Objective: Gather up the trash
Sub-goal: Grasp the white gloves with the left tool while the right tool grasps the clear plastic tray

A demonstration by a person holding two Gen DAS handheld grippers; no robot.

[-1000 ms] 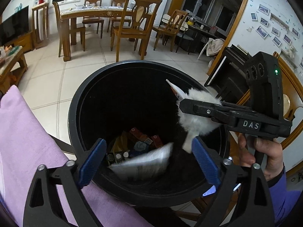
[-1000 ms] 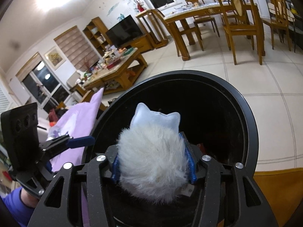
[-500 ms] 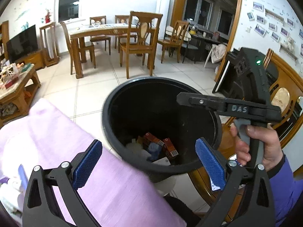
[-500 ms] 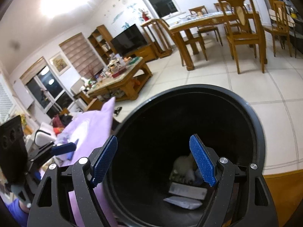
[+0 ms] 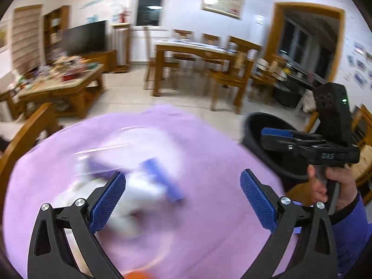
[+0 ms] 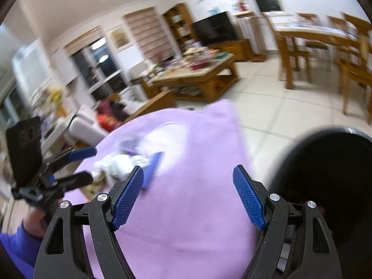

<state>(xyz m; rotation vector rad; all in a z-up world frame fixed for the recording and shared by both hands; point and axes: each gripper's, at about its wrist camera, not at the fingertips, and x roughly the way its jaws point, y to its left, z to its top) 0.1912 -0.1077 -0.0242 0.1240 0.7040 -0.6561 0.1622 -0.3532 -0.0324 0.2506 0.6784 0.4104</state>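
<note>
A purple cloth (image 5: 204, 162) (image 6: 197, 200) covers the surface in front of me. On it lies blurred trash: white crumpled paper (image 5: 139, 200) (image 6: 116, 162) and a blue strip (image 5: 165, 181) (image 6: 152, 169). My left gripper (image 5: 182, 200) hangs open above the cloth, with the trash just past its left pad. My right gripper (image 6: 188, 195) is open too, nothing between its pads, and shows at the right of the left wrist view (image 5: 276, 132). The black trash bin (image 5: 267, 134) (image 6: 330, 176) stands to the right of the cloth.
A wooden coffee table (image 5: 60, 86) (image 6: 197, 79) with clutter stands beyond the cloth. A dining table (image 5: 197, 51) with chairs fills the back. A wooden armrest (image 5: 25, 134) borders the cloth on the left. Pale tiled floor (image 6: 279, 107) lies between.
The right gripper let a white fluffy item drop into the bin and opened. Both grippers then swung left, away from the bin, to over the purple cloth with the trash.
</note>
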